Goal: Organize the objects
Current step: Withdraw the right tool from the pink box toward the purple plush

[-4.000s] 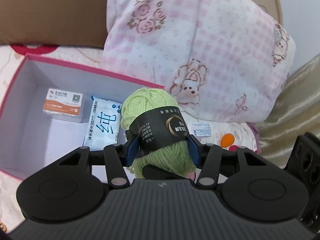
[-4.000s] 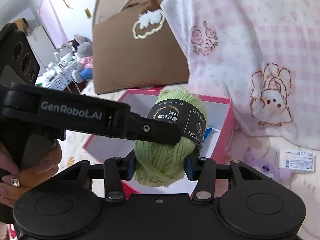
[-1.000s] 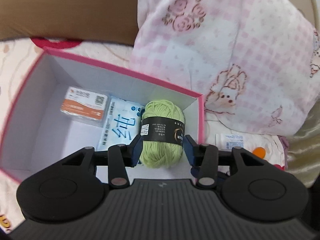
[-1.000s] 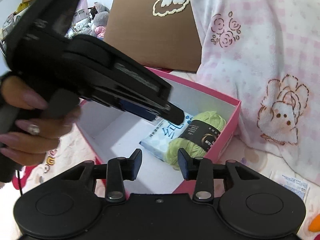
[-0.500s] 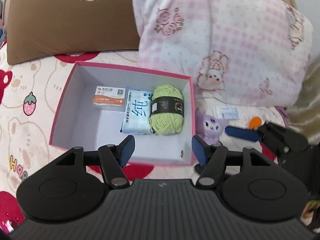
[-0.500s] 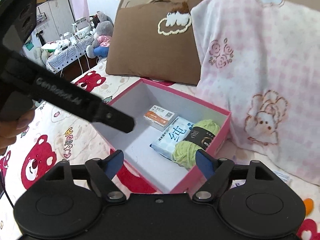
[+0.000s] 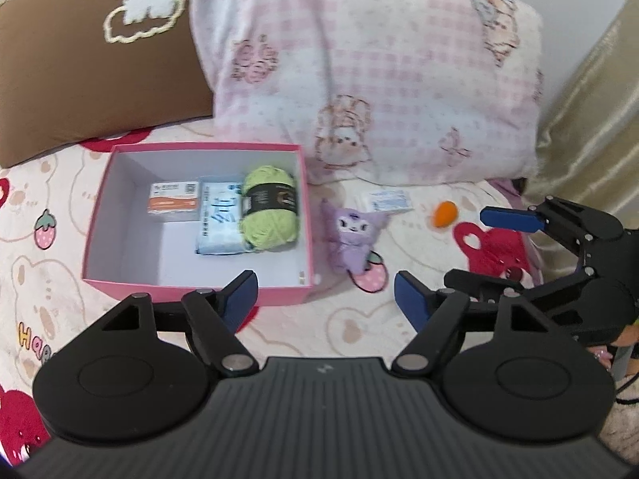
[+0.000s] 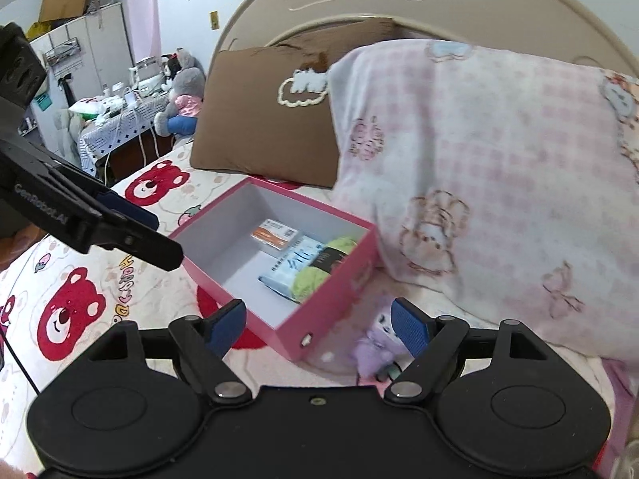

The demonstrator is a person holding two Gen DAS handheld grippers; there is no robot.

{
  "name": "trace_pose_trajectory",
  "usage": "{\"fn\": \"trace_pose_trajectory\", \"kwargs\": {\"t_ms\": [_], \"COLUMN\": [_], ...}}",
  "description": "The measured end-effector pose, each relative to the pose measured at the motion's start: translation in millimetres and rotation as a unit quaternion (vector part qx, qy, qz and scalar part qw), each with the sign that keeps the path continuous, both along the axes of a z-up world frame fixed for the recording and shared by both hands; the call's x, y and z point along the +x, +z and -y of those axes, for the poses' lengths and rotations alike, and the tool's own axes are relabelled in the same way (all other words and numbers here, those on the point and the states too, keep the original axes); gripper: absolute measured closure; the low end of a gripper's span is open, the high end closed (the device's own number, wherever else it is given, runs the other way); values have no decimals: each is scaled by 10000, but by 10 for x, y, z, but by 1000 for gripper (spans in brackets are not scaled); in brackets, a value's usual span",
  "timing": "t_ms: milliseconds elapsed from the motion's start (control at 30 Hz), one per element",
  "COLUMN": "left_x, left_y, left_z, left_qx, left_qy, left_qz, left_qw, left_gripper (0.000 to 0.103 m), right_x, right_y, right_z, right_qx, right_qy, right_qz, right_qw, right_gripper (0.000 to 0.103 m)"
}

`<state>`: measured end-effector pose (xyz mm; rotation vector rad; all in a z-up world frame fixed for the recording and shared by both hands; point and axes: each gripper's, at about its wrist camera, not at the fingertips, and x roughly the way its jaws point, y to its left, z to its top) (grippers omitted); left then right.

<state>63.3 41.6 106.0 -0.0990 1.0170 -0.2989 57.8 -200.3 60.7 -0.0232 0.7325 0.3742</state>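
Observation:
The pink box (image 7: 199, 291) lies on the bed and holds a green yarn ball (image 7: 269, 207), a white tissue pack (image 7: 217, 219) and an orange-and-white card box (image 7: 173, 197). My left gripper (image 7: 324, 283) hovers above the box's near right corner, its jaws opening with nothing between them. My right gripper (image 8: 317, 307) stands open and empty over the box's near corner (image 8: 331, 319); in the left wrist view the right gripper (image 7: 465, 245) sits at the right. A purple plush (image 7: 353, 235) lies just right of the box.
A small white packet (image 7: 387, 201) and an orange object (image 7: 445, 213) lie on the sheet right of the plush. A pink checked pillow (image 7: 359, 80) and a brown pillow (image 7: 100, 72) stand behind the box. A gold curtain (image 7: 591, 119) hangs at right.
Both grippers released the yarn ball into the box, then pulled back and up from it. Their jaws now stand much wider, and the whole box and plush have come into view.

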Motion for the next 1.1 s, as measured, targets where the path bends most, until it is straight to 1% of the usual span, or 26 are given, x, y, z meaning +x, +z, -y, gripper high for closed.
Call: {"fn": "trace_pose_trajectory", "kwargs": {"t_ms": [167,367,467,533,667,800,867,1000,1067,1100], "left_x": [-57,-63,-75,-70,-27,8,27,68,64,49], "left_y": [-20,-130,-278,-390,-606,-810,-896,-1074,-1142,-1179], "left_z": [210,401,434,429,415,456,481,538,583,625], "left_qx": [-136,-291,-380,-356,-336,-302,-343,-493,-402,-232], "left_qy": [-126,-206,-102,-59,136,252,257,285,384,441], "left_qz": [-81,-13,25,-51,-92,-37,-24,29,125,235], "left_qw": [9998,9994,9992,9993,9993,9992,9991,9984,9984,9985], "left_gripper": [27,25,25,25,25,25,25,25,25,25], "right_x": [-131,-244,-272,-269,-280,-281,-299,-306,-276,-256], "right_y": [-34,-191,-325,-417,-597,-793,-887,-1064,-1152,-1197], "right_z": [163,327,375,380,339,253,212,192,198,201], "right_qx": [-27,-146,-228,-272,-534,-890,-1049,-1125,-1211,-1300], "right_qy": [-38,130,222,259,615,805,915,1049,1018,977], "right_qz": [52,312,470,411,546,628,659,753,791,802], "right_qw": [10000,9993,9984,9984,9952,9908,9881,9852,9842,9834], "right_gripper": [20,20,20,20,20,20,20,20,20,20]}}
